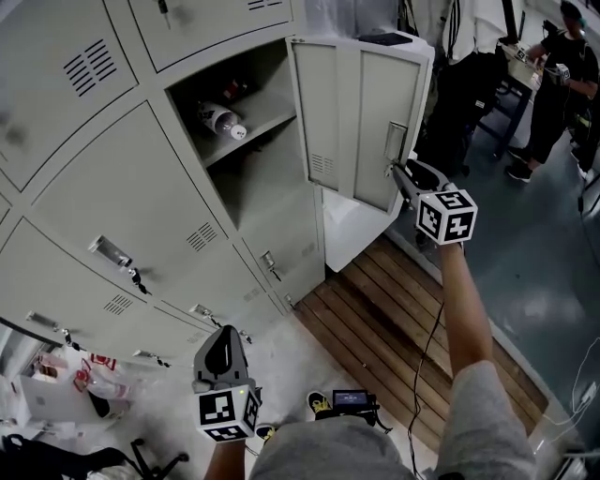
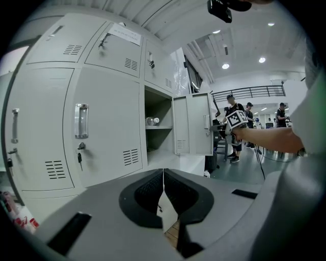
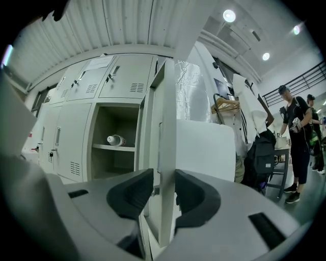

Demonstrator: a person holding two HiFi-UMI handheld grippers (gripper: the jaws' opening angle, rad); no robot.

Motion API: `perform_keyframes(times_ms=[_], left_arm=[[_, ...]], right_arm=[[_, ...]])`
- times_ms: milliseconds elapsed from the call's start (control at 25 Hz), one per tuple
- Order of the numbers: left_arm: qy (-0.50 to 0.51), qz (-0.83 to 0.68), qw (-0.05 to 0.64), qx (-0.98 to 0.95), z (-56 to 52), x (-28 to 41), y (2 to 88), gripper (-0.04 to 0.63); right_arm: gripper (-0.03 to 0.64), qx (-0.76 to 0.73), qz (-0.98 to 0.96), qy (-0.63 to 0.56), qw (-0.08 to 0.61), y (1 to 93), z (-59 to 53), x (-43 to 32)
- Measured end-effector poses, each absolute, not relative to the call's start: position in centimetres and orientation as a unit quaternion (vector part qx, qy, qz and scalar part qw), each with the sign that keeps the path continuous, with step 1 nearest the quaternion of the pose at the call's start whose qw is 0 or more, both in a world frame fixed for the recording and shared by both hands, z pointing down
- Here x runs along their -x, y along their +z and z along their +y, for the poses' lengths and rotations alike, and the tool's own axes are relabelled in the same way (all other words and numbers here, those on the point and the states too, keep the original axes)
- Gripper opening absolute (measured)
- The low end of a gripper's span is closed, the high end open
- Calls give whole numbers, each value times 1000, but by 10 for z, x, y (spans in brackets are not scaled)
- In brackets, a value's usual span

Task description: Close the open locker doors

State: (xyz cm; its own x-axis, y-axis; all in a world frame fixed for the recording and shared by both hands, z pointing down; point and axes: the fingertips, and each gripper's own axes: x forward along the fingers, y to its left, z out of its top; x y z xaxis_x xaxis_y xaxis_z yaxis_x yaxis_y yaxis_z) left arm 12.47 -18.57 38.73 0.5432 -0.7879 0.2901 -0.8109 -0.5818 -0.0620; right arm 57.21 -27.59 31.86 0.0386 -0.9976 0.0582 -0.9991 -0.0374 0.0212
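Your right gripper (image 1: 403,175) clamps its jaws on the free edge of the open locker door (image 1: 361,117), which stands swung wide from its compartment (image 1: 267,183). Your left gripper (image 1: 223,349) hangs low by the closed lockers, jaws pressed together and empty.

Brown slatted wooden platform (image 1: 394,319), 5 o'clock; glossy grey-blue floor (image 1: 534,272), 3 o'clock; dark metal-framed table (image 1: 497,108), 2 o'clock; round white ceiling lamps (image 3: 229,16), 1 o'clock overhead

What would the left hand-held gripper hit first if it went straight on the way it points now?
Probably the open compartment: the left hand-held gripper, jaws together, aims at its lower part, close to the edge of the closed door beside it. Nothing shows in between, though depth is unclear.
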Motion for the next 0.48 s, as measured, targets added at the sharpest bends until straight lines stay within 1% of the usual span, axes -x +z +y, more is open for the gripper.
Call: perform_keyframes(times_ms=[240,480], left_arm=[[141,-459,41,-876,-185,-118,387,12],[142,-459,44,-876,-184,-114,389,12]], right_arm=[[140,-697,-717,11,21,317,-263,-550],[126,-652,-756,-22,51,311,-252,-498]])
